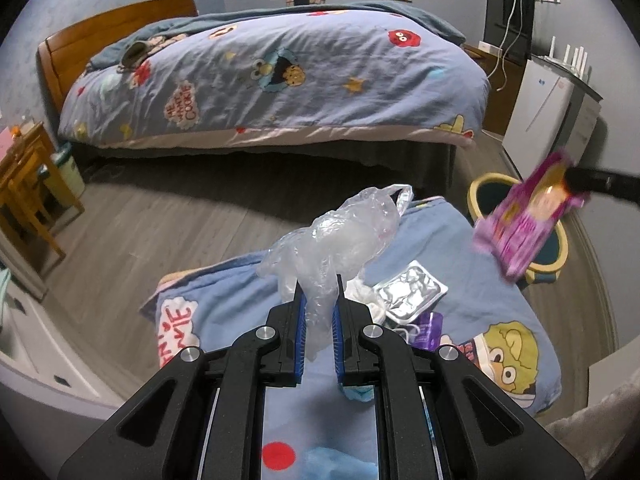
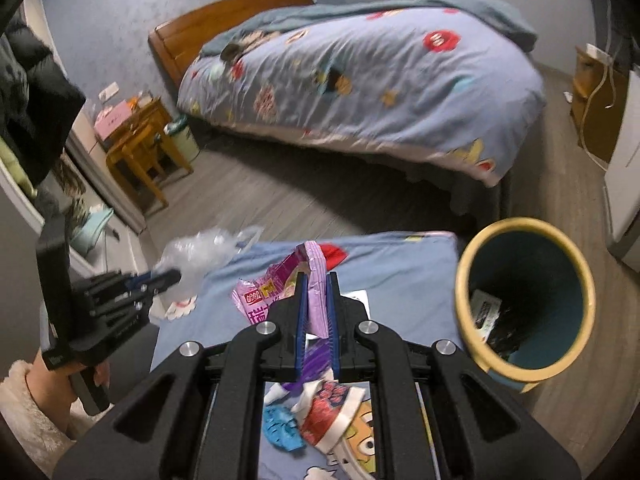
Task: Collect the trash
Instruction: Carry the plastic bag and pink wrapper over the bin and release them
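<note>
— Above the far right corner of the blue cloth (image 1: 224, 308), what do you hold now?

— My right gripper (image 2: 316, 280) is closed on the pink snack wrapper (image 2: 276, 284), and it hangs in the air near the trash bin (image 2: 524, 308). My left gripper (image 1: 318, 304) is clamped on the clear plastic bag (image 1: 340, 236), raised over the middle of the cloth.

— What can go wrong, you think?

— The wrapper is light and stands beside the bin, not over its mouth. If I release too early, it may fall on the wooden floor (image 1: 160, 220). The bag is thin and slippery, pinched only at its lower part, so I think it can slide out of the jaws.

— What remains on the cloth?

— A foil tray (image 1: 412, 292) and a small purple packet (image 1: 430, 326) near the right edge, and a blue crumpled scrap (image 2: 280, 428) with a red and white wrapper (image 2: 332, 412) near me.

— And the room?

— A bedroom: a bed (image 1: 280, 72) with a cartoon quilt beyond the cloth, a wooden nightstand (image 2: 140, 136) and a white cabinet (image 1: 536, 116).
</note>
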The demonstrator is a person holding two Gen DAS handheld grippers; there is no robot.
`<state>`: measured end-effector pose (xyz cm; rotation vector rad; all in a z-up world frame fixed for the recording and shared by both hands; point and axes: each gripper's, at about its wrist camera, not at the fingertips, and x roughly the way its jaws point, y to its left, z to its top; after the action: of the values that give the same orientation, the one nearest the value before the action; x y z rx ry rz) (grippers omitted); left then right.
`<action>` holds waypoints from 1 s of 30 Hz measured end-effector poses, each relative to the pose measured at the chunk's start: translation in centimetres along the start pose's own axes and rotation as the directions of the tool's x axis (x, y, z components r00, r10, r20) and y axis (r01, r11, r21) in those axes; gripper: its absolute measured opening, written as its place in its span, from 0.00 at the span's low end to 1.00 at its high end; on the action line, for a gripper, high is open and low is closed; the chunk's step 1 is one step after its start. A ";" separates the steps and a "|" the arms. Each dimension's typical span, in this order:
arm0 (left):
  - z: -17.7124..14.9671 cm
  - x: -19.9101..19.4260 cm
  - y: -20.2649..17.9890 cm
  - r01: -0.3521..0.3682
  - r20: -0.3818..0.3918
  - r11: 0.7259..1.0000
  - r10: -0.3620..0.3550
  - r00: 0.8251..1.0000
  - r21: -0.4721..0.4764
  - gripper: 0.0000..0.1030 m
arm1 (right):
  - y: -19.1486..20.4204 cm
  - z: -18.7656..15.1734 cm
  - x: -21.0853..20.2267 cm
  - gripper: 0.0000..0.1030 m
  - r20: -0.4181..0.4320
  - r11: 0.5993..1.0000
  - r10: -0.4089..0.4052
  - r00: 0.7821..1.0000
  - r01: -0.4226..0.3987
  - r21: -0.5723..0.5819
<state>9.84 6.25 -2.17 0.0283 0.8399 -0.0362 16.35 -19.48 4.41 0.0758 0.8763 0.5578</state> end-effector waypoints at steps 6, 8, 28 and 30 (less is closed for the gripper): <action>0.1 0.2 -1.2 0.015 -0.001 1.000 -0.015 1.000 0.024 0.12 | -3.3 0.9 -2.3 0.08 0.049 0.998 -0.055 0.997 0.054 0.026; 0.1 0.4 -1.8 0.020 -0.005 0.999 -0.020 1.000 0.036 0.12 | -4.7 1.1 -3.3 0.08 0.068 0.996 -0.078 0.995 0.075 0.044; 2.7 4.6 -15.4 0.166 -0.060 0.969 -0.157 0.986 0.184 0.12 | -19.3 -0.3 -4.1 0.08 0.034 0.901 -0.303 0.952 0.275 0.336; 3.1 5.5 -17.1 0.181 -0.074 0.961 -0.169 0.983 0.210 0.12 | -20.1 -0.6 -4.2 0.08 0.029 0.889 -0.328 0.944 0.298 0.348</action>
<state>15.06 -11.12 -4.40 0.1606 0.8895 -0.2952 22.47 -38.80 1.25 0.2663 0.8713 0.0940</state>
